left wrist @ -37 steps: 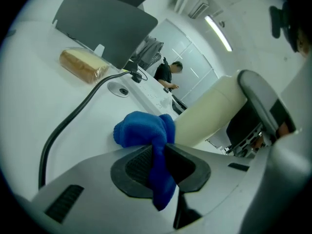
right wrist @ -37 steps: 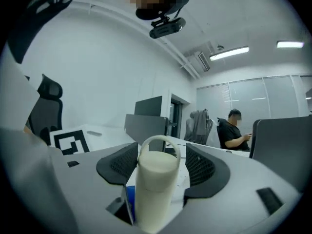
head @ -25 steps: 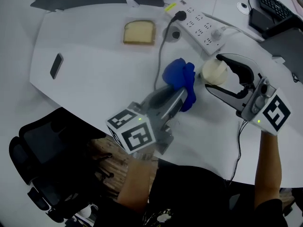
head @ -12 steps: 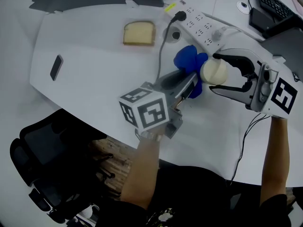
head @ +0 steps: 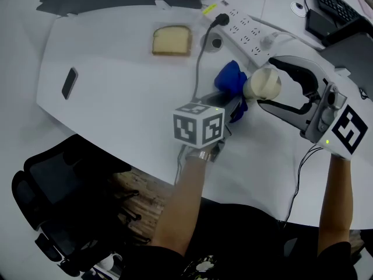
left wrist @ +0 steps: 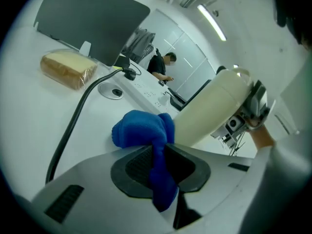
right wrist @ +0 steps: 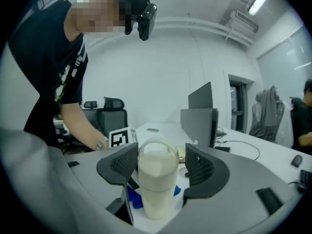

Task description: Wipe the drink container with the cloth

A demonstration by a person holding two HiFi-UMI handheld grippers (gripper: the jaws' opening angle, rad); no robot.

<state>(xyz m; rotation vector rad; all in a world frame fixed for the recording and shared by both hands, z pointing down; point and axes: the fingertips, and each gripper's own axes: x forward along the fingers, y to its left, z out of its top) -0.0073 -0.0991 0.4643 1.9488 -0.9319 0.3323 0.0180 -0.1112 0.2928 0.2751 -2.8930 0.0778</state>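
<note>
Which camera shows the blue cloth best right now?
The left gripper view: the blue cloth fills its centre, pinched between the jaws of the left gripper and bunched against the drink container. The head view shows only its top beyond that gripper; the right gripper view, a sliver behind the container.

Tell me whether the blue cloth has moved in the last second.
Yes. Against the unmoved bread slice in the head view, the blue cloth has shifted toward the power strip and now lies beside the drink container.
</note>
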